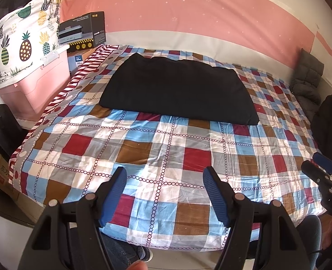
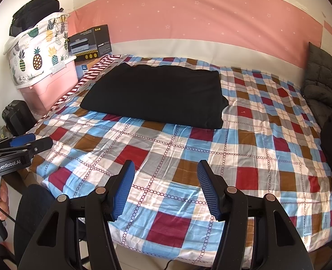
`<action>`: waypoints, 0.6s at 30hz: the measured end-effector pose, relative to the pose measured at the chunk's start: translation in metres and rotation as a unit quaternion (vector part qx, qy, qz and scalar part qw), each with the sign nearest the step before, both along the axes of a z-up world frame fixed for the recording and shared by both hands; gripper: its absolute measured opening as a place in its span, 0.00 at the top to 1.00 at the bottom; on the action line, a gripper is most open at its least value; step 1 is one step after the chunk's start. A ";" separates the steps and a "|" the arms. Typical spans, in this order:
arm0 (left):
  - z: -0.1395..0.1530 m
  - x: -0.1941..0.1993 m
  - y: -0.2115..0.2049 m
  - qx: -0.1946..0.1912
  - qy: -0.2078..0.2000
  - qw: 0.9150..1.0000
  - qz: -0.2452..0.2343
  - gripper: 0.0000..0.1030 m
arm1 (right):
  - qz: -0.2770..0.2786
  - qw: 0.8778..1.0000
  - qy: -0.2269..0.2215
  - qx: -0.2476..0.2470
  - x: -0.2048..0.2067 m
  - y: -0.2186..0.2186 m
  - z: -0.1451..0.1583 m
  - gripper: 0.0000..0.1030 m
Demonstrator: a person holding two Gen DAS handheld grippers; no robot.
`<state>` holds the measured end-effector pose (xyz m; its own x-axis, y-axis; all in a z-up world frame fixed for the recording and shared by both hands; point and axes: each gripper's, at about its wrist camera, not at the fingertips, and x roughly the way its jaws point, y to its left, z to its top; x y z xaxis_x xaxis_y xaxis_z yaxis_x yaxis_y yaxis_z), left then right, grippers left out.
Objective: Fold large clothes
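A black garment (image 1: 177, 87) (image 2: 154, 95) lies folded into a flat rectangle on the far half of the bed, over the checked bedspread (image 1: 166, 157) (image 2: 188, 153). My left gripper (image 1: 164, 175) hovers open above the near edge of the bed, well short of the garment, with nothing between its blue pads. My right gripper (image 2: 166, 171) is likewise open and empty over the near part of the bedspread. Each gripper shows in the other's view: the right gripper (image 1: 321, 168) at the right edge, the left gripper (image 2: 28, 144) at the left edge, held by a hand (image 2: 2, 200).
A pink storage box (image 1: 37, 85) with a pineapple-print bag (image 1: 19, 45) stands left of the bed, cardboard boxes (image 1: 85, 31) behind it. A black case (image 1: 1, 128) sits on the floor at left. Dark padded jackets (image 1: 308, 76) (image 2: 319, 81) lie along the bed's right side.
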<state>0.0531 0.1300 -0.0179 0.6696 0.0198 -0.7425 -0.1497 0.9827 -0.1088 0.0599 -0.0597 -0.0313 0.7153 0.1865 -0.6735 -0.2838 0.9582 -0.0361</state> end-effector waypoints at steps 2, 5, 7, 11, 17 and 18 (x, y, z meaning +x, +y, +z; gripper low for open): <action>0.000 0.001 0.000 0.002 0.001 1.000 0.000 0.30 | -0.001 1.000 0.001 0.001 0.000 -0.001 0.000 0.44; 0.000 0.001 0.000 0.001 0.000 1.000 0.000 0.30 | -0.003 1.000 0.000 0.002 -0.002 -0.003 0.001 0.43; 0.000 0.001 0.000 0.005 0.001 1.000 0.000 0.30 | -0.003 1.000 -0.001 0.002 -0.002 -0.003 0.002 0.44; 0.002 0.001 0.000 0.005 0.002 1.000 -0.004 0.30 | -0.002 1.000 0.000 0.002 -0.002 -0.003 0.003 0.44; 0.002 0.002 -0.003 0.006 0.003 1.000 -0.004 0.30 | -0.002 1.000 0.001 0.001 -0.001 -0.002 0.004 0.43; 0.002 0.002 -0.003 0.006 0.003 1.000 -0.004 0.30 | -0.003 1.000 0.001 0.001 -0.001 -0.002 0.004 0.44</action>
